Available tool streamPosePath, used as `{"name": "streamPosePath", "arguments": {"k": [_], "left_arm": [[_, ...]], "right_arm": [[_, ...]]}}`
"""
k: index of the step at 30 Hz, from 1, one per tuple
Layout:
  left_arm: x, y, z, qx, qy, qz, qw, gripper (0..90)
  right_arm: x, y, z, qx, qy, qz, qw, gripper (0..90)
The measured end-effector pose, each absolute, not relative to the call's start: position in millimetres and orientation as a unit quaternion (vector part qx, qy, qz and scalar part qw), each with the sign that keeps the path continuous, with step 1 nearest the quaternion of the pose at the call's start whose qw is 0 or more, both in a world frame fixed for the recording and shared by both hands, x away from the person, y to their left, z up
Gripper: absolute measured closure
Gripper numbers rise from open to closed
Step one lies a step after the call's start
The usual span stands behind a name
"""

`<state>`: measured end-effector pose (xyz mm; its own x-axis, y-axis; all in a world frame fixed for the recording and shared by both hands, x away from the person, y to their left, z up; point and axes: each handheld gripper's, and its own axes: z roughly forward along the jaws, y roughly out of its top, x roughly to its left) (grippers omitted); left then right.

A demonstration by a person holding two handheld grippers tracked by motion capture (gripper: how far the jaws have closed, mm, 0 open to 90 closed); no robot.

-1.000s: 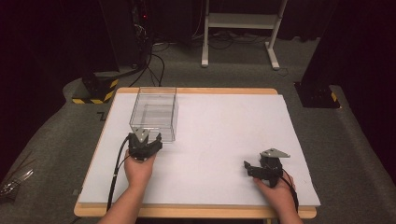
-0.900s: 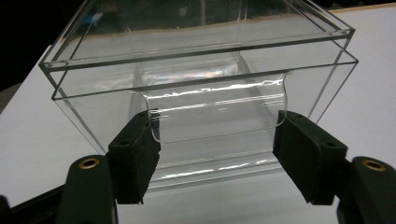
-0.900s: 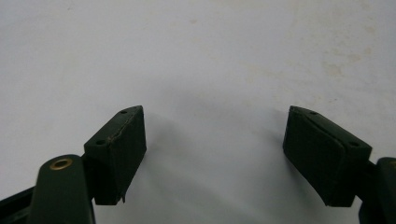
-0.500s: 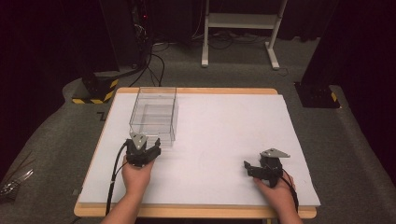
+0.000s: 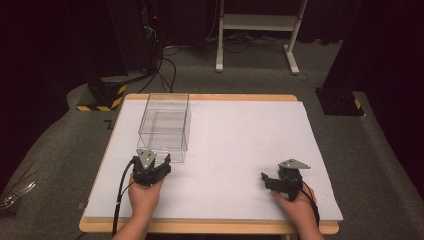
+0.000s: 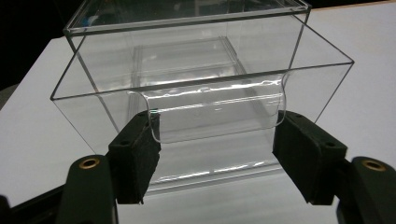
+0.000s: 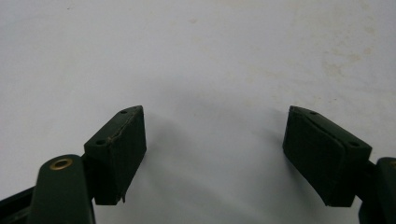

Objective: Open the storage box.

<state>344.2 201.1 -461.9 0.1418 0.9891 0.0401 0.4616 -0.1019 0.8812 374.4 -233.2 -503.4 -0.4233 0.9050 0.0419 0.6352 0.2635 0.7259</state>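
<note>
Left gripper, black, two-jaw, hand-held, with a grey three-cornered plate on top: sits at the near left of the table, just at the near end of a clear, rectangular, open-topped plastic box. In the left gripper view its jaws stand apart with the box's curved near lip between them; the left pad lies at the lip's left edge, the right pad just beside its right edge, and whether either presses on the plastic cannot be told. A black cable trails from this gripper toward the near table edge, alongside the left hand. The clear box rests on the white sheet in the left half of the table, its long side running from near to far, with a second, smaller clear compartment visible inside it. Right gripper, same black two-jaw make with grey top plate: lies at the near right, well apart from the box, held by the right hand. In the right gripper view its jaws stand wide apart with bare white surface between them, holding nothing. Support: a wooden-edged table covered by a large white sheet, faintly stained in places. Surroundings: grey carpeted floor, a white metal stand at the far side, and a black-and-yellow striped base at the far left.
</note>
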Motion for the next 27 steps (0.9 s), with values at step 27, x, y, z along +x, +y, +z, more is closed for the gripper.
{"name": "streamPosePath", "arguments": {"k": [27], "left_arm": [[307, 202, -465, 0.655, 0.552, 0.348, 0.381, 32.7]], "right_arm": [[374, -233, -503, 0.501, 0.77, 0.343, 0.197, 21.4]]}}
